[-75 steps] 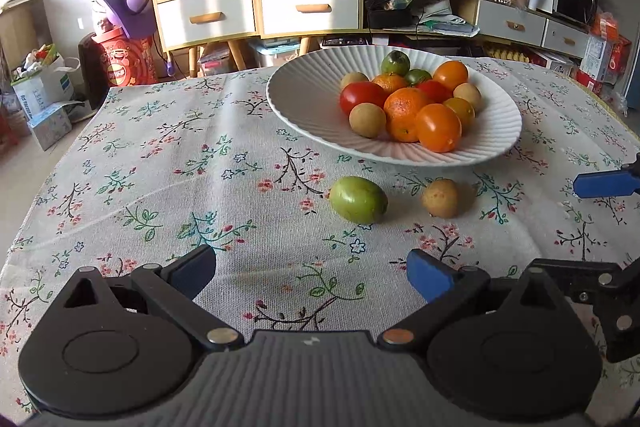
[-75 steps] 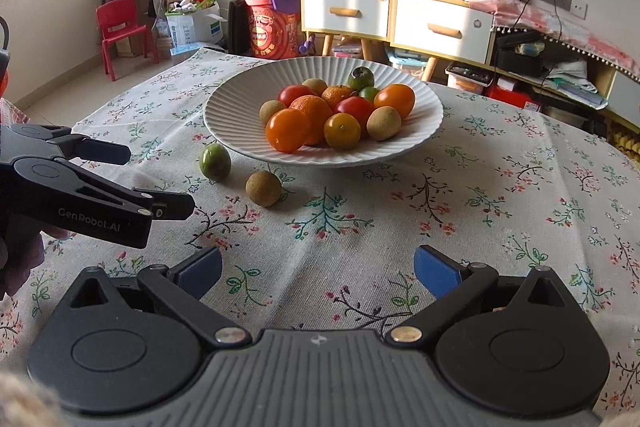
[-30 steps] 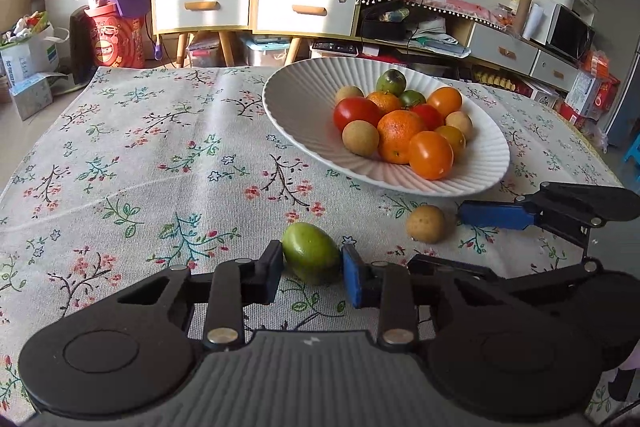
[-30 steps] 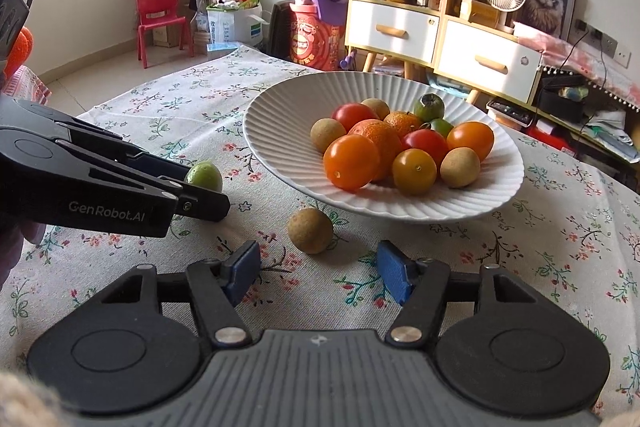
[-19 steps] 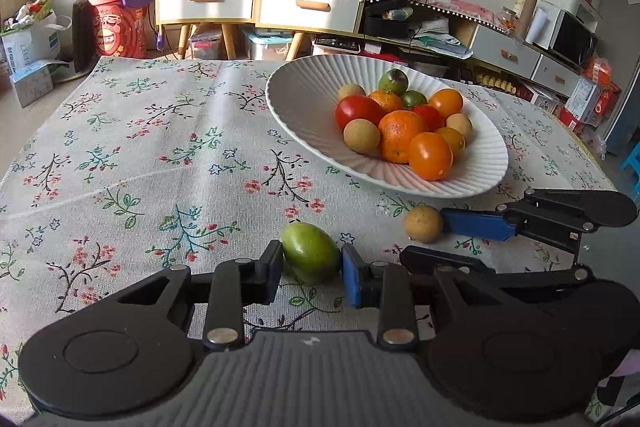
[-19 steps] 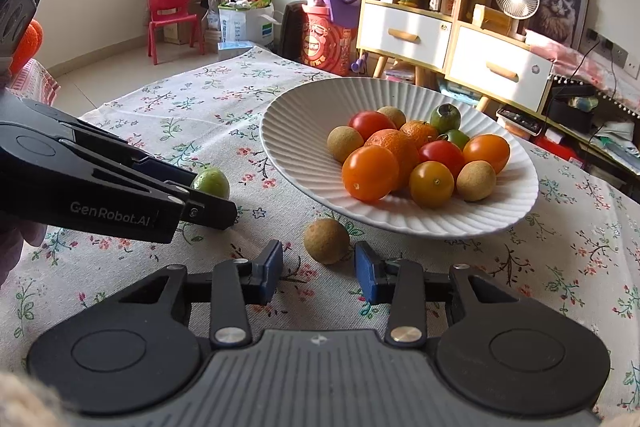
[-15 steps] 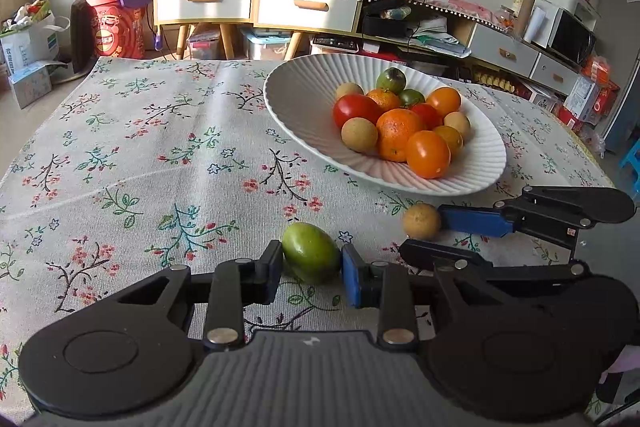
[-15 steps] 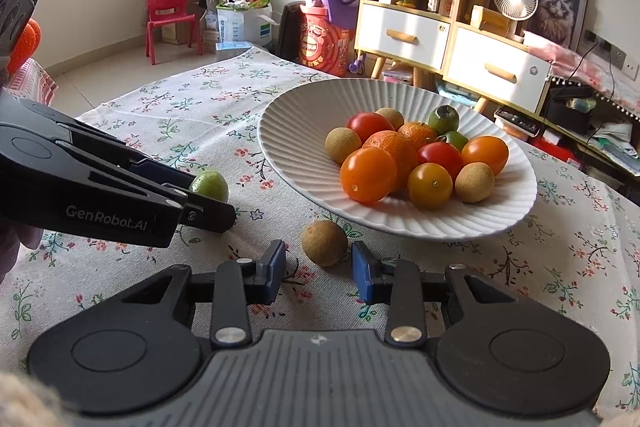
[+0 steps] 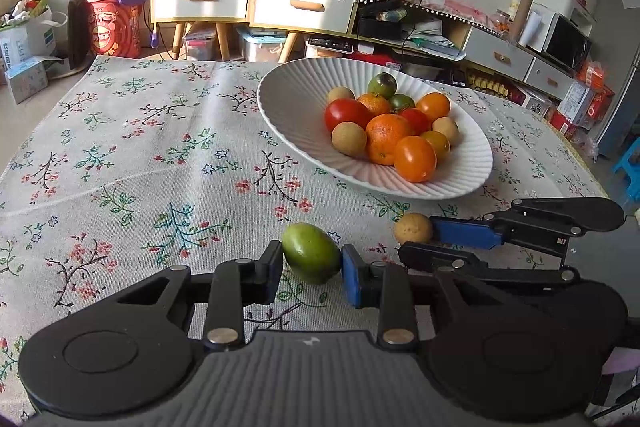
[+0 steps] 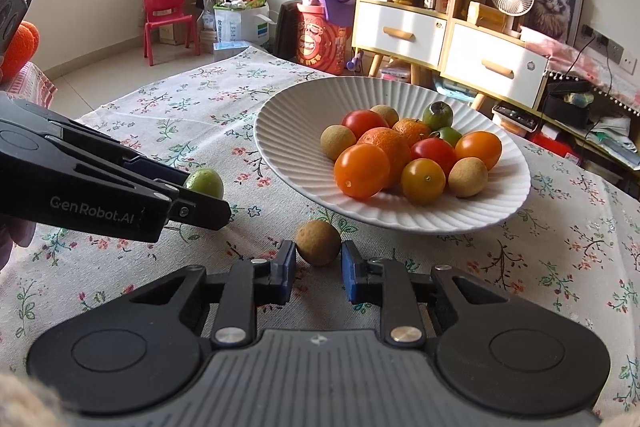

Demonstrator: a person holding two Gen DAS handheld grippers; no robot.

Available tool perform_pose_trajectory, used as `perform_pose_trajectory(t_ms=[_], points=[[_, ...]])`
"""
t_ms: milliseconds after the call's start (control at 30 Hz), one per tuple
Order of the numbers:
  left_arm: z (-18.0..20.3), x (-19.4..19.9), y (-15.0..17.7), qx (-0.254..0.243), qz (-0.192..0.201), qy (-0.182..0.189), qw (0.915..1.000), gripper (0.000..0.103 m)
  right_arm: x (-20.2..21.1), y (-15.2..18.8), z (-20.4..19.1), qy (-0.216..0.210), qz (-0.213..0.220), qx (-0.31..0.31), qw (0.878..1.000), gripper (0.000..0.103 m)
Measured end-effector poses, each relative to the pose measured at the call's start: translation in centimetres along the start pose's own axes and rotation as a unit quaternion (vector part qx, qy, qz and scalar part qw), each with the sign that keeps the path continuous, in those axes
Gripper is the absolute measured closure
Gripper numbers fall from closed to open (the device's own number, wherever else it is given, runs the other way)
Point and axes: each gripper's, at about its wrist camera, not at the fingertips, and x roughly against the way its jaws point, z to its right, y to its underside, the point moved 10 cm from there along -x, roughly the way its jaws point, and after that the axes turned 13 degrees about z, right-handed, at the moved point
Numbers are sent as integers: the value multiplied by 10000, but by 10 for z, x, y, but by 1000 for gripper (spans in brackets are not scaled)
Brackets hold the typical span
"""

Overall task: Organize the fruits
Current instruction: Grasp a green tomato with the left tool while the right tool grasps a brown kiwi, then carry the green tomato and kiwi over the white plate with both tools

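Both hand-held grippers angle downward over the near edge of the floral-tablecloth table (image 9: pixel 168 155), side by side. The left gripper (image 9: pixel 311 269) clamps the oval green fruit (image 9: pixel 311 257). The right gripper (image 10: pixel 318 265), jaws just closed, grips the round tan-brown fruit (image 10: pixel 318 242). Both fruits sit just beside the ribbed white ceramic plate (image 10: pixel 288 135) of mixed fruits.

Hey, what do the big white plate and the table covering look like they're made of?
The plate looks like glazed ceramic: white, ribbed, faintly shiny, though it might be melamine. The tablecloth seems to be woven cotton or linen: matte, creased, printed with flowers.
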Motion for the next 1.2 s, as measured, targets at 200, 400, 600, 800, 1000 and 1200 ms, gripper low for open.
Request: perform_pose_trajectory(t_ms=[200, 400, 600, 800, 1000, 1200], points=[[1, 6, -3, -5, 85, 70, 9999, 70, 9, 4, -4, -58, -54, 20, 10000, 81], [6, 13, -9, -9, 171, 127, 9998, 70, 22, 0, -3, -103, 4, -40, 9999, 81], [12, 20, -19, 41, 287, 185, 9994, 69, 30, -15, 3, -106, 175, -191, 9996, 81], [18, 23, -34, 74, 435, 270, 9987, 69, 32, -30, 22, 59, 395, -394, 9984, 81], [22, 18, -40, 94, 483, 318, 9983, 69, 28, -37, 46, 290, 502, -639, 9963, 81], [26, 6, -41, 102, 457, 329, 9984, 69, 23, -35, 62, 484, 490, -878, 9938, 81]])
